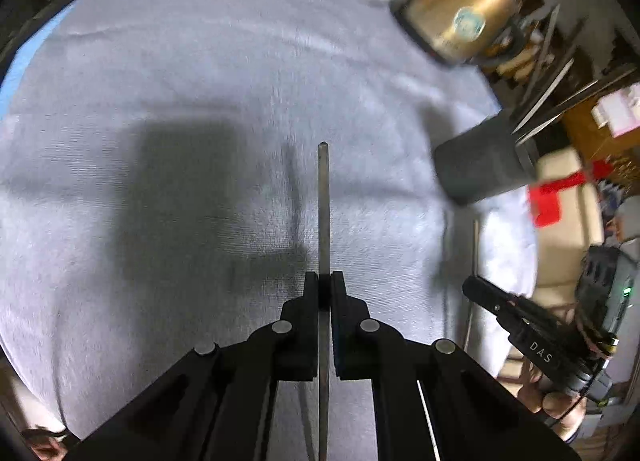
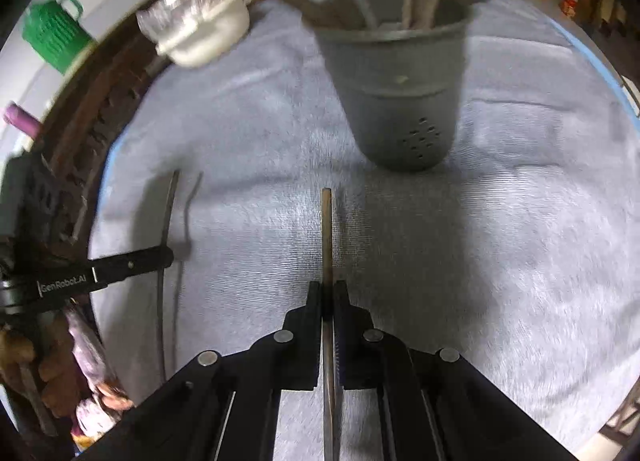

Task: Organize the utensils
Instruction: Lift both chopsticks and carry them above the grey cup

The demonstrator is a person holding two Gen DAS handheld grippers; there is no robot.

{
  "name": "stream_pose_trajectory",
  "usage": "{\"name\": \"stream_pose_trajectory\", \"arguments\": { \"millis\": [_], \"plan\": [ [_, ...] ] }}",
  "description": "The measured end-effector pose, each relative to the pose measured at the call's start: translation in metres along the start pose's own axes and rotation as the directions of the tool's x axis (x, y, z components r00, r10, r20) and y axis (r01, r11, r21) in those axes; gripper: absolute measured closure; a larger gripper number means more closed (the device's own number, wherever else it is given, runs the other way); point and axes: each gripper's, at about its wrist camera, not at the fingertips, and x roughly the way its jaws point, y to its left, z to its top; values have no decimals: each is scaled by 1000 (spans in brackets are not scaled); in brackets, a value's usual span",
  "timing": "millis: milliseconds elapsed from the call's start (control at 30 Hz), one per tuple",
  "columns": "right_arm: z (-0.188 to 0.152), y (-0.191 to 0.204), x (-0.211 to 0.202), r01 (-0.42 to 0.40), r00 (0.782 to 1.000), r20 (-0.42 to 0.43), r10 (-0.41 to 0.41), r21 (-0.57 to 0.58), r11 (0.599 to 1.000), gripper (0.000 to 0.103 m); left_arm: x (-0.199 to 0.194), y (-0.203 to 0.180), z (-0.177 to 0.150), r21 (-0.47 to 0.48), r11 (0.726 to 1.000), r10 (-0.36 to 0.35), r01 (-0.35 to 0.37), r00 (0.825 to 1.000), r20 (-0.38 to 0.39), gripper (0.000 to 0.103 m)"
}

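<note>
two chopsticks (image 1: pixel 323 213) (image 2: pixel 327 237) clamped between shut jaws.

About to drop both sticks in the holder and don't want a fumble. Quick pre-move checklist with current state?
1. Left gripper shut on the metal chopstick: ok, stick sits straight between the pads.
2. Right gripper shut on the wooden chopstick: ok.
3. Grey utensil holder upright on the grey cloth: ok.
4. Room in the holder: cannot tell; several utensils already stand in it and the rim is blurred.
5. Path from the right gripper to the holder: ok, bare cloth between them.
6. Grippers apart from each other: ok, each shows at the edge of the other's view, with a gap between.
</note>
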Motion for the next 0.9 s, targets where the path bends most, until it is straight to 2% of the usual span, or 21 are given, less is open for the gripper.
{"name": "stream_pose_trajectory", "arguments": {
  "millis": [67,133,200,233,300,367,433,500,600,633,667,700,733,800,833,867,900],
  "plan": [
    [-5,-6,-20,-12,997,77,9,41,999,97,-22,3,-6,-6,1000,-22,23,995,96,98],
    [-9,-14,-46,-32,984,178,16,89,996,97,-34,4,-3,-8,1000,-26,27,982,185,98],
    [-4,-20,-65,-31,964,266,-1,116,993,97,-47,-4,1,3,999,-33,34,957,289,98],
    [-5,-22,-77,-22,946,324,-22,132,991,97,-53,-8,0,11,999,-38,36,944,329,98],
    [-7,-27,-98,-10,893,446,-64,162,987,97,-66,-23,-1,40,999,-38,23,899,436,98],
    [-6,-23,-109,33,830,544,-123,172,985,97,-79,-38,-6,80,997,-40,-3,840,541,98],
    [-6,-19,-115,63,774,613,-159,176,982,97,-79,-53,-8,111,991,-13,-71,789,614,98],
    [0,-19,-119,103,726,658,-198,182,978,97,-80,-60,-10,128,983,14,-131,752,659,97],
    [4,-13,-119,150,672,702,-236,183,971,97,-78,-69,-11,133,969,52,-210,693,719,97],
    [4,-14,-118,172,659,709,-251,183,968,97,-73,-74,-12,136,956,74,-259,666,742,97],
    [6,-12,-111,193,651,712,-262,179,965,97,-71,-74,-17,138,949,86,-283,654,751,97],
    [8,-10,-105,208,654,708,-267,171,963,97,-68,-74,-21,140,940,99,-312,640,762,97],
    [7,-10,-101,215,659,703,-268,166,963,97,-65,-71,-25,143,934,106,-327,636,764,97],
    [2,-8,-94,227,665,697,-267,153,962,97,-65,-66,-33,148,930,115,-336,648,753,97],
    [-5,-9,-95,230,659,703,-268,151,961,97,-69,-63,-40,144,932,116,-333,650,751,97],
    [-10,-9,-97,225,656,707,-263,149,963,97,-74,-59,-47,138,932,115,-334,636,763,97],
    [-13,-9,-100,216,657,710,-254,145,966,97,-76,-58,-51,137,932,115,-336,631,767,97]
  ]
}}
